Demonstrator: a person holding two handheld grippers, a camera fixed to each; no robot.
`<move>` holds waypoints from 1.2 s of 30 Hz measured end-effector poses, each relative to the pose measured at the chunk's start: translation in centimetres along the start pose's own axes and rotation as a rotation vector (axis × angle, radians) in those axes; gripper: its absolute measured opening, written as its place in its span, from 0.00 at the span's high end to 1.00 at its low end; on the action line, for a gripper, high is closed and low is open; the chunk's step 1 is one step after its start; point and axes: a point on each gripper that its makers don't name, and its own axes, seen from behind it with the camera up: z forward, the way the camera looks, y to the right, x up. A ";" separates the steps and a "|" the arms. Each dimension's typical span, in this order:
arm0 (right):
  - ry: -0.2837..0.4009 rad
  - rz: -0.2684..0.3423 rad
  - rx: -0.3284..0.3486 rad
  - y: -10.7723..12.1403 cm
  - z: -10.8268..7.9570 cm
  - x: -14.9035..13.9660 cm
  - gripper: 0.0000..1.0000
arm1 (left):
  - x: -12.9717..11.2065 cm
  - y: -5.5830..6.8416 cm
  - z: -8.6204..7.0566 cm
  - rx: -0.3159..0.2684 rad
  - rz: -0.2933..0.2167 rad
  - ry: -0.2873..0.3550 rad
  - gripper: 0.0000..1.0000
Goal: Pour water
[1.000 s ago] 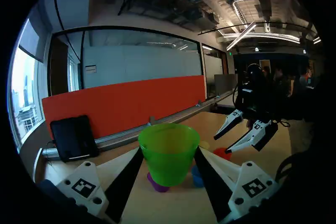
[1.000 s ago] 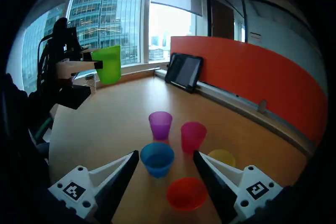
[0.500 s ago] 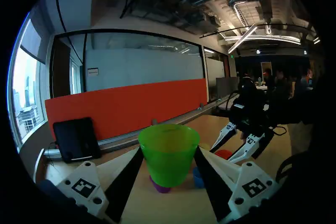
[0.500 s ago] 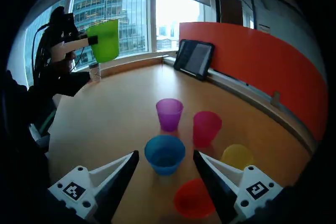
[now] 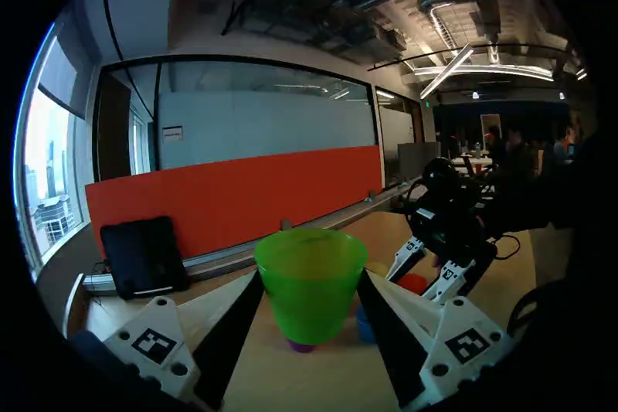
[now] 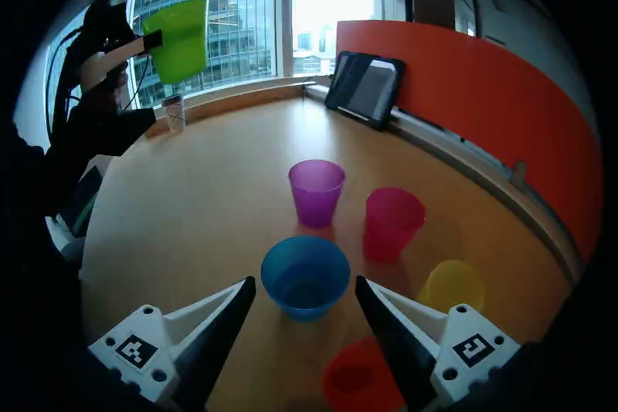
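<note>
The right gripper (image 6: 303, 281) had eased forward until the upright blue cup (image 6: 304, 290) stood just ahead between its open, empty fingers, while the left gripper (image 5: 310, 274), clamped on the green cup (image 5: 310, 288), hung high, well apart leftward.

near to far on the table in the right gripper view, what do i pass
red cup → blue cup → pink cup → purple cup → tablet. The yellow cup sits off to the side at about the blue cup's depth, so it is left out of the order.
</note>
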 end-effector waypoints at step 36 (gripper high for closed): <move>-0.056 0.024 -0.023 0.0 4.2 -1.7 0.11 | -0.2 -0.5 -0.8 0.005 -0.003 -0.001 0.16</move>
